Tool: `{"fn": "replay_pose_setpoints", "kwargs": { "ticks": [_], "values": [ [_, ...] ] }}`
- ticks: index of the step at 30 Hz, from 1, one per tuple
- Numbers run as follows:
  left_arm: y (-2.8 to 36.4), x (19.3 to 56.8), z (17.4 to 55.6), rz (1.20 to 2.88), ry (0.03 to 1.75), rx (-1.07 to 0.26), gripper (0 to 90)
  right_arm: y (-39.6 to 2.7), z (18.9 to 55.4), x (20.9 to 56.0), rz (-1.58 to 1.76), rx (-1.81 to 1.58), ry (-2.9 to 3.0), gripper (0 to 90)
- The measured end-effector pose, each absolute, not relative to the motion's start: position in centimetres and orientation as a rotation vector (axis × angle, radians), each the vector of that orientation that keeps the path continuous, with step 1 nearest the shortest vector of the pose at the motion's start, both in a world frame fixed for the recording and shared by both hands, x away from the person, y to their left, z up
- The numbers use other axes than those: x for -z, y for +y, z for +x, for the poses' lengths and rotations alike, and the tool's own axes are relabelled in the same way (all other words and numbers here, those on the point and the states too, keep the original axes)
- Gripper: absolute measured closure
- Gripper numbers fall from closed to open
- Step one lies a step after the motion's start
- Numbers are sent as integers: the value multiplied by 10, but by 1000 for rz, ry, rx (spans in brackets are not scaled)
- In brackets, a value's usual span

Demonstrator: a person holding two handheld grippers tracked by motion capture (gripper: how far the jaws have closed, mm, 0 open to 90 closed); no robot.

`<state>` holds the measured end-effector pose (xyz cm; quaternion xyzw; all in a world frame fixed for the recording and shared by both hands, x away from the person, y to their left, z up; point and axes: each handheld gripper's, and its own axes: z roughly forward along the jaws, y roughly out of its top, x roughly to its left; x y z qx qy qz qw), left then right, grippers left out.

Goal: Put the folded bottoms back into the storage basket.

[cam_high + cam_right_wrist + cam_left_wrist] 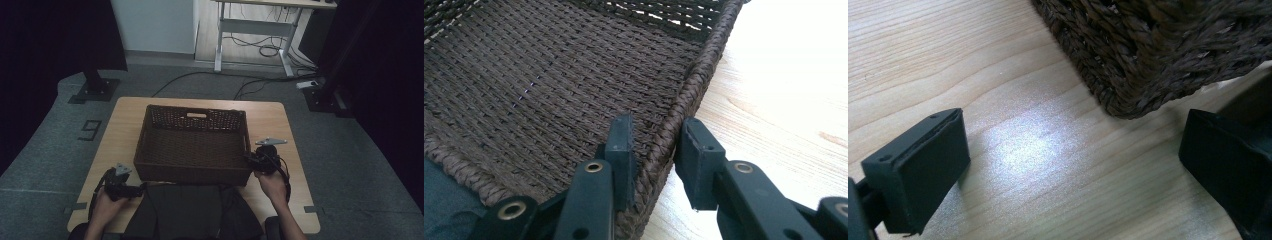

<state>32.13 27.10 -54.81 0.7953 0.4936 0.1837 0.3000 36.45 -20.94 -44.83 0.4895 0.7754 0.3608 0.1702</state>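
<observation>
A dark brown woven basket [192,175] stands in the middle of the wooden table [280,120], with nothing visible inside it. My right gripper [249,159] is at its right rim near the front corner. In the right gripper view the jaws [658,130] straddle that rim [684,95], one pad inside the wall and one outside, both against the weave. My left gripper [140,189] rests low by the basket's front left corner. Its jaws [1073,135] stand wide apart over bare wood, with the basket's corner [1148,50] just beyond them.
A dark cloth [182,210] lies between the basket and the table's near edge, and its edge [439,200] also appears beside the basket. Bare wood [774,125] lies to the right of the basket. Beyond the table are floor cables and a white desk frame [250,27].
</observation>
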Motion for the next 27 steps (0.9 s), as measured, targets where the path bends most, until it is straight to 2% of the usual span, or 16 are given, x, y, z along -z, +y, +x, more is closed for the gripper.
{"fn": "replay_pose_setpoints", "kwargs": {
  "ticks": [6,14,19,27],
  "values": [
    [271,548,321,2115,1306,-485,0,-212,366,448,1384,-1066,2202,632],
    [278,548,319,2123,1288,-479,0,-223,366,440,1340,-1097,2174,287],
    [285,548,319,2152,1231,-458,0,-235,364,438,1347,-1109,2127,152],
    [291,548,316,2157,1225,-454,0,-252,358,442,1341,-1132,2063,97]
  ]
}}
